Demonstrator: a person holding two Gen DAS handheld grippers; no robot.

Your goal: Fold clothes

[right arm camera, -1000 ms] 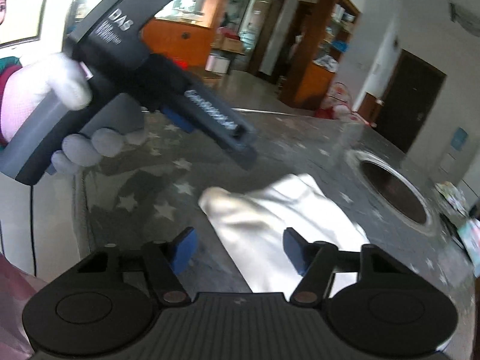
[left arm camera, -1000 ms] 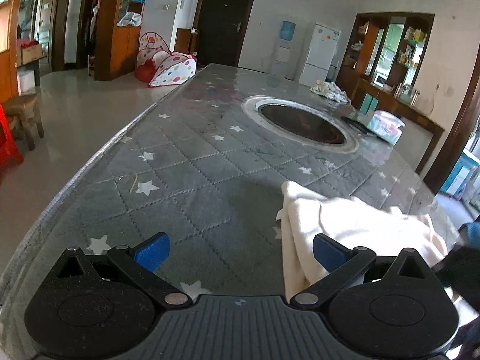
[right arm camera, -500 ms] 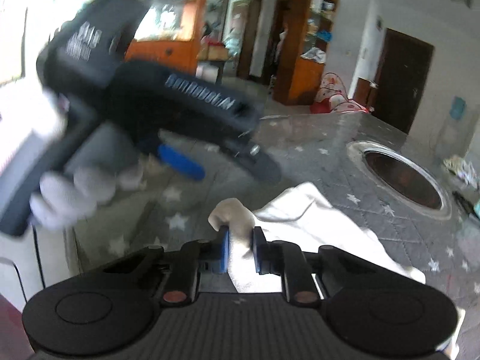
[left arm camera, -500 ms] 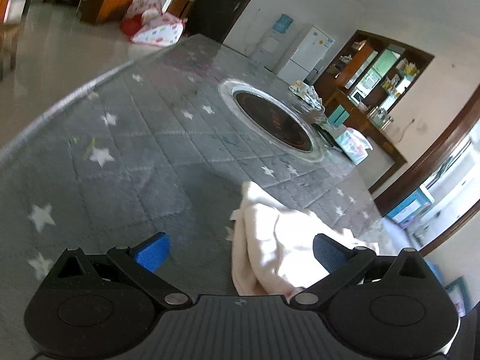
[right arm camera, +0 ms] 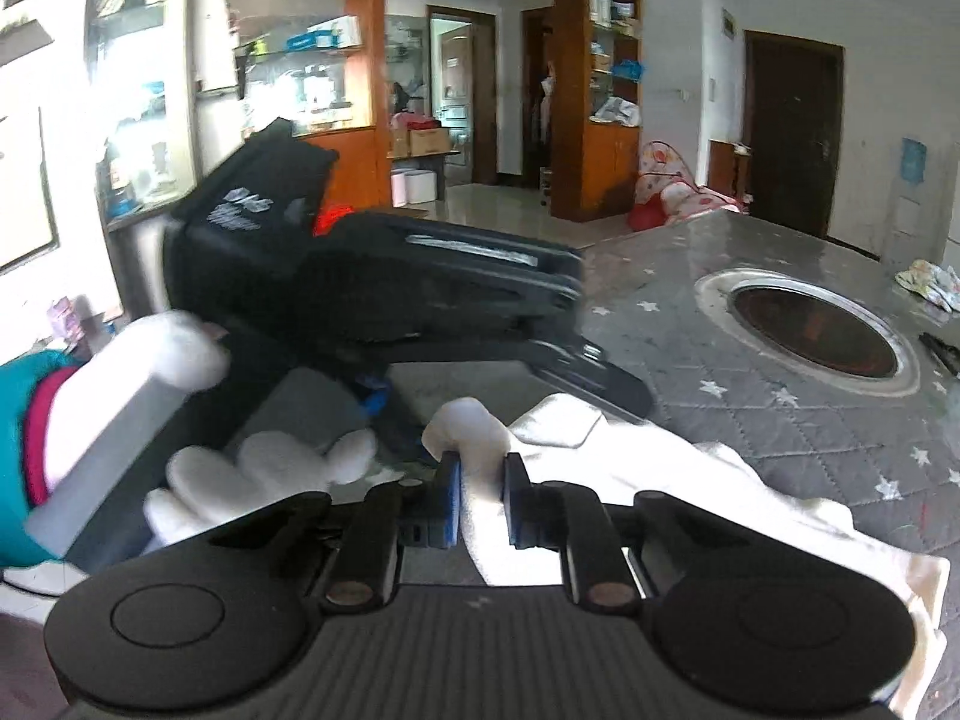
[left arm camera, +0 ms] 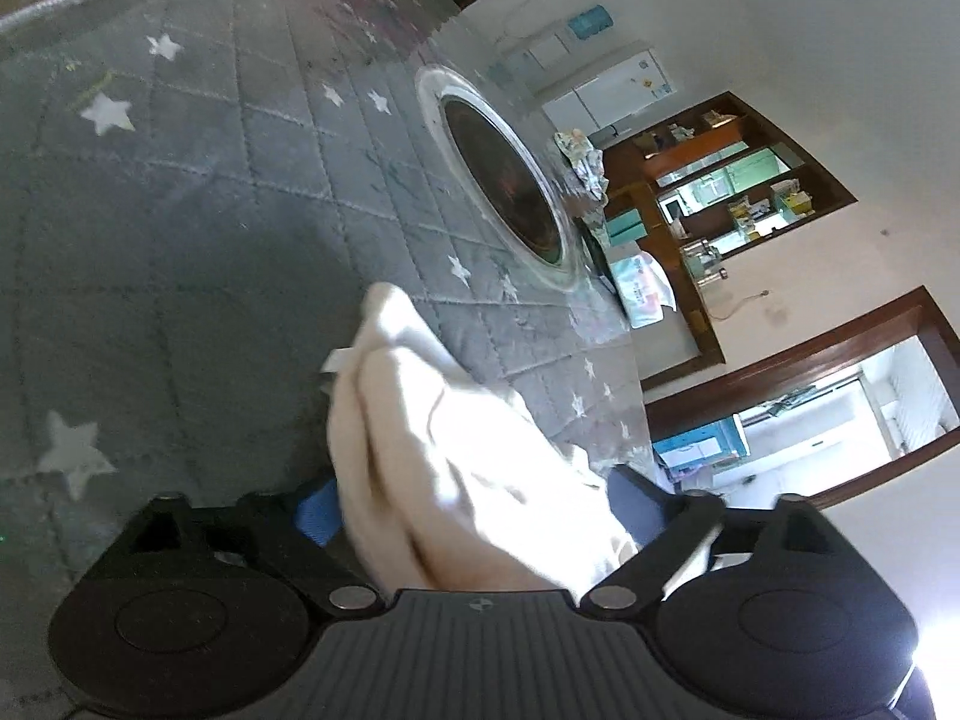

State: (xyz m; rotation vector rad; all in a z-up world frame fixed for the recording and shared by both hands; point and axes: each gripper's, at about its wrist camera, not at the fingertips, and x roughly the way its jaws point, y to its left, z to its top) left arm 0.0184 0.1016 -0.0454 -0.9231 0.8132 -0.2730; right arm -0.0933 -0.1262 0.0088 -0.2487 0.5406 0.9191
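Cream garment (right arm camera: 630,480) bunched at the near edge of the star-quilted table (left arm camera: 198,192).
Clamped by the right gripper (right arm camera: 482,495) on a rumpled fold (soft, overexposed); spread wide around the heap, the left gripper (left arm camera: 474,510).

Home living room, quilted star-print table (left arm camera: 198,192), fridge (left arm camera: 618,90), wooden shelving (right arm camera: 606,138), play tent (right arm camera: 678,195)

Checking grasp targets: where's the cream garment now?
Cream garment lies at the table's near edge, short of the round recess; right tongs pinch one corner, left tongs straddle it.
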